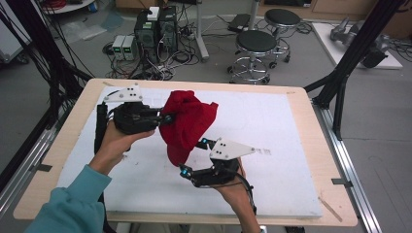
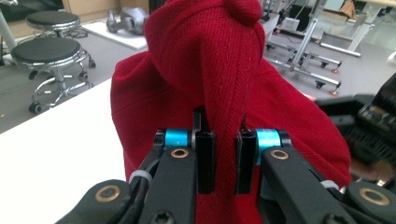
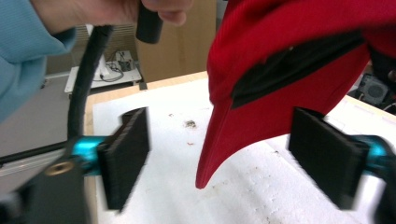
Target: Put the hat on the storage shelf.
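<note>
The right gripper (image 1: 192,158), nearest the person, stands released beneath a red cap (image 1: 187,124); in the right gripper view its pads flank the cap's pointed brim tip (image 3: 205,175) without touching it. Farther in, the left gripper (image 2: 226,158) is clenched on a fold of the crown fabric and holds the cap clear above the white table surface (image 1: 272,145). The cap appears light. The knitted crown is soft and collapses under its own weight, so a pinch there gathers cloth but gives little control of shape. The brim looks stiffer and flat, and is judged the better second hold: grip it across the flat, back from the tip. Stools (image 1: 255,46) stand beyond the table.
</note>
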Tool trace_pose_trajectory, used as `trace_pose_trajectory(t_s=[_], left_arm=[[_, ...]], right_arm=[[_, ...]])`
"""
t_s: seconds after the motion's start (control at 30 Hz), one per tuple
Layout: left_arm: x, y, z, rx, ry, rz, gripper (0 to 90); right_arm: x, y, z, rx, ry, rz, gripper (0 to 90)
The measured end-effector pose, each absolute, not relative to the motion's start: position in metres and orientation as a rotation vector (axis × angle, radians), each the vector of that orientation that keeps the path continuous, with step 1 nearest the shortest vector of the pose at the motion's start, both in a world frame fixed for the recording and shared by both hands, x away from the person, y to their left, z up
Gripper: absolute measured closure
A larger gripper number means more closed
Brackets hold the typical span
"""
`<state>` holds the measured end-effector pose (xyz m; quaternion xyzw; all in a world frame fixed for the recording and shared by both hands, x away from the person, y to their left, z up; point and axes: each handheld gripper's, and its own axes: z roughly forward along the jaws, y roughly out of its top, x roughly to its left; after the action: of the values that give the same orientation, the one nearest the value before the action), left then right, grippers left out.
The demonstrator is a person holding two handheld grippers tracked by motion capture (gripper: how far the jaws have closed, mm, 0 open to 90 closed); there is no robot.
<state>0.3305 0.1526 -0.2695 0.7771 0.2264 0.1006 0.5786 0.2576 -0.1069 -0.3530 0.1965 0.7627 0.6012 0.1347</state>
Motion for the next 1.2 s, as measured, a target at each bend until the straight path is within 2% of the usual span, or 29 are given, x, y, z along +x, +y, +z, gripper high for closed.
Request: trace_pose_trajectory(t_s=[0.03, 0.07, 0.1, 0.2, 0.23, 0.5, 0.6, 0.8, 0.93, 1.0, 1.07, 1.1, 1.13, 1.17, 1.2], left_arm=[[0.3303, 0.1518, -0.2686, 1.817, 0.526, 0.238, 83.0], [0.3301, 0.1509, -0.268, 1.816, 0.527, 0.24, 83.0], [0.3297, 0.1499, -0.2678, 1.811, 0.528, 0.238, 83.0], [0.3299, 0.1481, -0.2684, 1.811, 0.527, 0.237, 83.0], [0.3298, 0.1475, -0.2686, 1.814, 0.527, 0.238, 83.0], [0.3301, 0.1461, -0.2697, 1.821, 0.517, 0.25, 82.8], [0.3298, 0.1459, -0.2704, 1.823, 0.516, 0.257, 82.8], [0.331, 0.1477, -0.2734, 1.818, 0.521, 0.252, 82.3], [0.3308, 0.1468, -0.275, 1.837, 0.509, 0.264, 78.1], [0.3312, 0.1471, -0.2752, 1.829, 0.514, 0.246, 72.4], [0.3321, 0.1474, -0.2754, 1.816, 0.522, 0.224, 59.1], [0.3327, 0.1463, -0.2754, 1.813, 0.558, 0.224, 47.4], [0.3332, 0.1455, -0.2756, 1.814, 0.577, 0.228, 29.2], [0.3333, 0.1457, -0.2759, 1.809, 0.583, 0.239, 18.6], [0.3334, 0.1473, -0.2763, 1.797, 0.571, 0.247, 16.0]], right_arm=[[0.2583, -0.1063, -0.3537, 0.572, 2.207, 1.736, 27.9], [0.2595, -0.1055, -0.3545, 0.597, 2.209, 1.726, 37.0], [0.2595, -0.1055, -0.3545, 0.597, 2.209, 1.726, 37.0], [0.2608, -0.1036, -0.3544, 0.63, 2.202, 1.715, 50.4], [0.2608, -0.1036, -0.3544, 0.63, 2.202, 1.715, 50.4], [0.2632, -0.1002, -0.3553, 0.683, 2.236, 1.725, 78.9], [0.2641, -0.0998, -0.3561, 0.728, 2.244, 1.711, 82.6], [0.2655, -0.1015, -0.3587, 0.749, 2.23, 1.713, 84.3], [0.2648, -0.1, -0.3603, 0.747, 2.228, 1.685, 84.6], [0.2643, -0.1, -0.361, 0.74, 2.223, 1.678, 84.7], [0.2643, -0.1003, -0.3615, 0.744, 2.222, 1.687, 84.8], [0.2644, -0.1001, -0.3618, 0.742, 2.223, 1.689, 84.8], [0.2641, -0.0997, -0.362, 0.739, 2.221, 1.683, 84.8], [0.2636, -0.0994, -0.3621, 0.742, 2.219, 1.682, 84.8], [0.2635, -0.0994, -0.3622, 0.743, 2.214, 1.683, 84.8]])
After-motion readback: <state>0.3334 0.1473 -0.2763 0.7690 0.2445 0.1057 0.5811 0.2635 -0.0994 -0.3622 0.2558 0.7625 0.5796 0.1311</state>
